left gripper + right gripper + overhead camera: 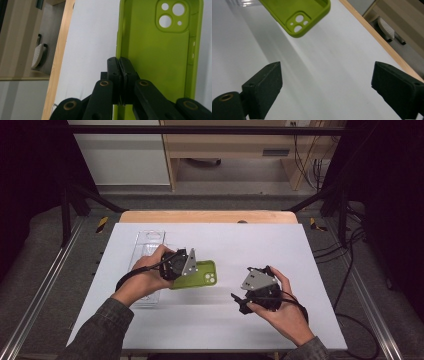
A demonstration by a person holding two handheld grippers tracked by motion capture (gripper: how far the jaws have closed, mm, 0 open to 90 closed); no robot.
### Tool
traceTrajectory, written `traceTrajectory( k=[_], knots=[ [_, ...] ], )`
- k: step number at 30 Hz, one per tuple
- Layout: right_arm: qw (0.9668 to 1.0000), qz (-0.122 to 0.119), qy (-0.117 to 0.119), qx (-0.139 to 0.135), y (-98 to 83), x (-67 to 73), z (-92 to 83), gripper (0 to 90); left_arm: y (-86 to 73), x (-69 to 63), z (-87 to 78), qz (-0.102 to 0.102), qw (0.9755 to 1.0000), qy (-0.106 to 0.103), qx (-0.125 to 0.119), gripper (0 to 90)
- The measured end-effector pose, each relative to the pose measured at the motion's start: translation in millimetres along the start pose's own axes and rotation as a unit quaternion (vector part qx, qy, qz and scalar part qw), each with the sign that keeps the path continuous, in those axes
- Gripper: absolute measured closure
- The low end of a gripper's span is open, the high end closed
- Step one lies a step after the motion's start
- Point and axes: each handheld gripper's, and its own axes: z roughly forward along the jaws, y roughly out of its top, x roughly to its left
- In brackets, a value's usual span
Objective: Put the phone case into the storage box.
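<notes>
High view: nearest the person, the right gripper (243, 301) hangs over the white desk (250, 245) with its fingers (265, 82) spread wide apart and nothing between them. Taking the green phone case (202, 275) as the landmark, this gripper sits to its right and nearer the person, a little apart. The left gripper (120, 72) is at the case itself, fingers pinched together on its long side wall, holding it raised off the desk. The case's long axis runs left to right, camera cutout toward the right gripper, which is likely the end it would take. Left of the case, farther back, lies a clear plastic tray (148, 240).
</notes>
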Motion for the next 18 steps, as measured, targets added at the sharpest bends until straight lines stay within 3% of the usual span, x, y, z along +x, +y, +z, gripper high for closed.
traceTrajectory(
  k=[7, 12, 18],
  knots=[
    [0.9991, 0.020, -0.018, -0.034, -14.4, -7.1, -1.3, 9.1, 0.1, 2.2, -2.2, -0.009, 0.9998, 0.012, -0.015, 87.2],
    [0.9962, 0.034, -0.038, -0.071, -21.4, -9.7, -4.4, 7.6, -2.7, 6.2, -9.3, -0.021, 0.9990, 0.026, -0.028, 87.2],
    [0.9932, 0.066, -0.038, -0.089, -32.0, -8.2, -2.7, 7.4, -7.1, 8.9, -15.9, -0.038, 0.9973, 0.043, -0.045, 87.2]
  ],
)
